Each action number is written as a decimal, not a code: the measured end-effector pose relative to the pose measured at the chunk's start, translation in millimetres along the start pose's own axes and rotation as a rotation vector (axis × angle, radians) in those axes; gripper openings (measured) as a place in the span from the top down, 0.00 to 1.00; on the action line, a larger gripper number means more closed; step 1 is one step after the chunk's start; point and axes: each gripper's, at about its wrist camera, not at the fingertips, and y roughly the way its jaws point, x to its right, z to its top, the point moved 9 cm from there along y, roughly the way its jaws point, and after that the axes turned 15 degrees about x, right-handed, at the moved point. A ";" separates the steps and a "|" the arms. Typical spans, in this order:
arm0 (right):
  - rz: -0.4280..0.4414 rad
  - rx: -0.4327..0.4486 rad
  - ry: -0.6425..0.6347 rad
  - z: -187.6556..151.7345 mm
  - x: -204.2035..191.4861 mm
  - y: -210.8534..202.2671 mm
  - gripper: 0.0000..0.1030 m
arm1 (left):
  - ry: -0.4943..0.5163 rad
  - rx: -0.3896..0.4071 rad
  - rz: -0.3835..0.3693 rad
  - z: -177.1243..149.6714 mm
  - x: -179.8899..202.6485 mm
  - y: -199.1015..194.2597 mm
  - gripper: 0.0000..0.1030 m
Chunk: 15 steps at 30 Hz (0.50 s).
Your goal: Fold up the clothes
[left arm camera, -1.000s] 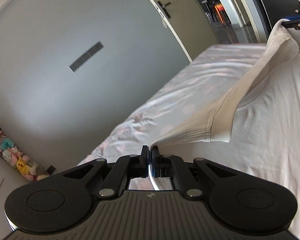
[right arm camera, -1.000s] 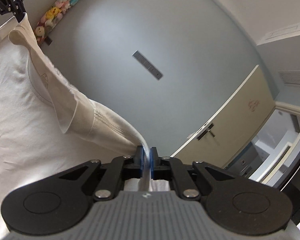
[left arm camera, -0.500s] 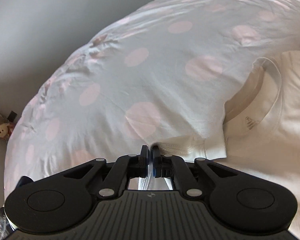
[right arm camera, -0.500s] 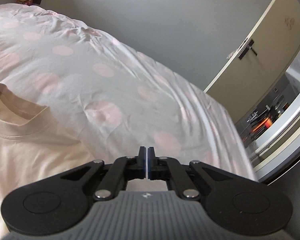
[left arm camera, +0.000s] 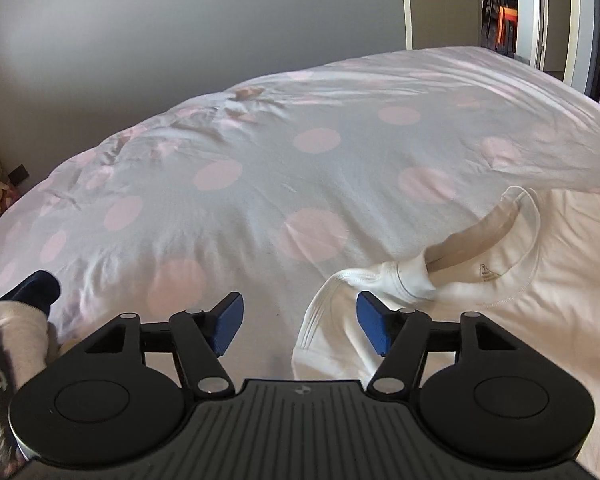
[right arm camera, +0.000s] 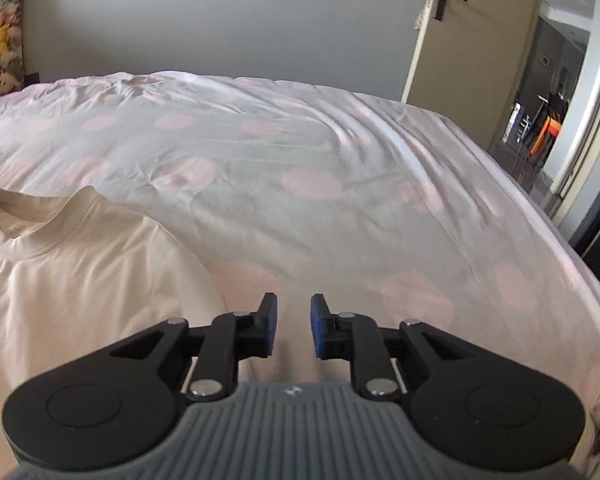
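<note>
A cream T-shirt [left arm camera: 520,312] lies on the bed, neck opening toward the far side, with one sleeve bunched near its collar. My left gripper [left arm camera: 298,326] hovers low over the sheet at the shirt's left edge. Its jaws are opening, and the sleeve's folded edge lies loose between the blue pads [left arm camera: 374,328] without being pressed. In the right wrist view the same T-shirt [right arm camera: 80,272] spreads to the left. My right gripper [right arm camera: 293,326] is just beyond the shirt's right edge, its jaws opening with only bedsheet between them.
The bed [left arm camera: 260,184] has a grey-white cover with pink dots and fills both views. Clothing in dark and pale fabric [left arm camera: 16,320] sits at the left edge of the left wrist view. A door [right arm camera: 472,60] stands open far right; plush toys [right arm camera: 4,36] line the far left wall.
Both grippers came down from holding the shirt up in the air to just above the bed. The shirt now lies flat, and both sets of jaws have let go and parted.
</note>
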 end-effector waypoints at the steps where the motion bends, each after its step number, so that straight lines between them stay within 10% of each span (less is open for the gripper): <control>1: -0.003 -0.005 0.030 -5.5 5.1 -7.5 0.76 | -0.012 -0.005 0.006 -6.4 -2.7 -9.0 0.37; 5: -0.021 -0.039 0.194 -27.8 30.5 -30.1 0.62 | -0.059 -0.039 0.032 -34.5 -13.3 -40.8 0.37; 15: 0.007 -0.051 0.529 -59.5 46.7 -31.7 0.65 | -0.090 -0.106 0.035 -80.9 -13.1 -92.4 0.37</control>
